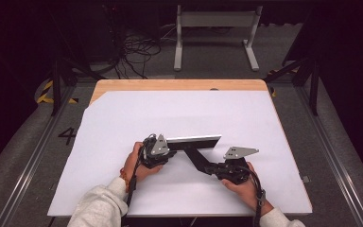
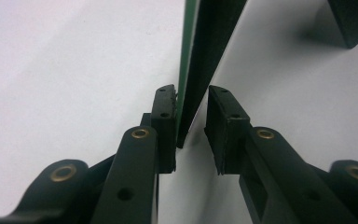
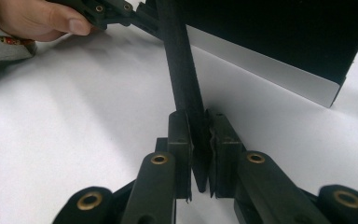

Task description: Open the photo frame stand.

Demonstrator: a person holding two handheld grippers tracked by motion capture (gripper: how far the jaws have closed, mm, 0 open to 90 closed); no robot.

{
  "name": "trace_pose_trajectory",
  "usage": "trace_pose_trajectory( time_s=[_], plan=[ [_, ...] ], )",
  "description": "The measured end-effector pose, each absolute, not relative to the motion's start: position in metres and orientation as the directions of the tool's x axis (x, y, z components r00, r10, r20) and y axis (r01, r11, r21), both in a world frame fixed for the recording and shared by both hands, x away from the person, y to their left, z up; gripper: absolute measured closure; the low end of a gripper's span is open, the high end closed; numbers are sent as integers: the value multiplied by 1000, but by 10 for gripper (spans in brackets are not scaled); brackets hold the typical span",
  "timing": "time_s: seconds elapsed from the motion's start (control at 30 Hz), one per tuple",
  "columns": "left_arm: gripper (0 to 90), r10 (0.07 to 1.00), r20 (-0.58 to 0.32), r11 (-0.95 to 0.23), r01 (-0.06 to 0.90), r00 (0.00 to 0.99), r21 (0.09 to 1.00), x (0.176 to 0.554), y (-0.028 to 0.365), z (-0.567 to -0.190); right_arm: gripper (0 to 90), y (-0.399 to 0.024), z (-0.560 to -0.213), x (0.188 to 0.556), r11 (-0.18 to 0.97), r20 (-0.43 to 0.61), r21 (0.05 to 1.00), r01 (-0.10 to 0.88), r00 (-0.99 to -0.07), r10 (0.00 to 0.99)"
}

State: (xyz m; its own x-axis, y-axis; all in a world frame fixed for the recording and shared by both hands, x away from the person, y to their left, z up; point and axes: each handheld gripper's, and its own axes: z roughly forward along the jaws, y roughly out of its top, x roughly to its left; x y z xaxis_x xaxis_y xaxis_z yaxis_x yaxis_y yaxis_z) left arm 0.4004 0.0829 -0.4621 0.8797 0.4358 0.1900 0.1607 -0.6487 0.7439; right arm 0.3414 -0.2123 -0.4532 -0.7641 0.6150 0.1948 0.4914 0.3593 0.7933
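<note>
A thin black panel (image 1: 194, 140) with a pale top edge stands on its long edge on the white sheet (image 1: 123, 123). In the left gripper view that panel (image 2: 205, 51) shows a green side, and my left gripper (image 2: 191, 121) straddles its near end. The left pad touches it and the right pad stands off with a gap, so the gripper is open. A flat black strip (image 1: 196, 158) runs diagonally from the panel's left end toward my right gripper (image 1: 212, 169). The right gripper (image 3: 198, 140) is shut on that strip (image 3: 182, 70), both pads pressed against it.
The white sheet covers most of the wooden table (image 1: 179, 84). A hand (image 3: 32, 18) holds the left gripper (image 3: 116, 11) at the far end of the strip. A white metal stand (image 1: 215, 33) and cables (image 1: 132, 52) sit on the floor beyond the table.
</note>
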Motion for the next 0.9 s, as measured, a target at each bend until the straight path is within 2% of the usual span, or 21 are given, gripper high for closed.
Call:
trace_pose_trajectory(
  time_s=[0.2,0.27,0.37,0.6,0.77,0.9],
  plan=[
    [739,442,218,-663,153,870,732,401,83,-462,826,-211,-453,340,361,189,793,490,-762,619],
    [759,470,222,-653,168,854,739,403,85,-462,845,-211,-453,340,362,194,792,492,-764,616],
    [773,498,162,-609,210,852,765,410,92,-461,861,-210,-454,339,360,197,789,498,-760,619],
    [760,493,131,-583,214,860,784,410,95,-460,851,-210,-454,340,360,199,787,501,-758,621],
    [691,474,123,-569,196,872,798,411,97,-458,857,-211,-453,339,355,189,793,496,-753,630],
    [527,475,94,-532,200,875,823,412,94,-454,859,-212,-453,339,356,185,794,492,-754,630]
  ],
)
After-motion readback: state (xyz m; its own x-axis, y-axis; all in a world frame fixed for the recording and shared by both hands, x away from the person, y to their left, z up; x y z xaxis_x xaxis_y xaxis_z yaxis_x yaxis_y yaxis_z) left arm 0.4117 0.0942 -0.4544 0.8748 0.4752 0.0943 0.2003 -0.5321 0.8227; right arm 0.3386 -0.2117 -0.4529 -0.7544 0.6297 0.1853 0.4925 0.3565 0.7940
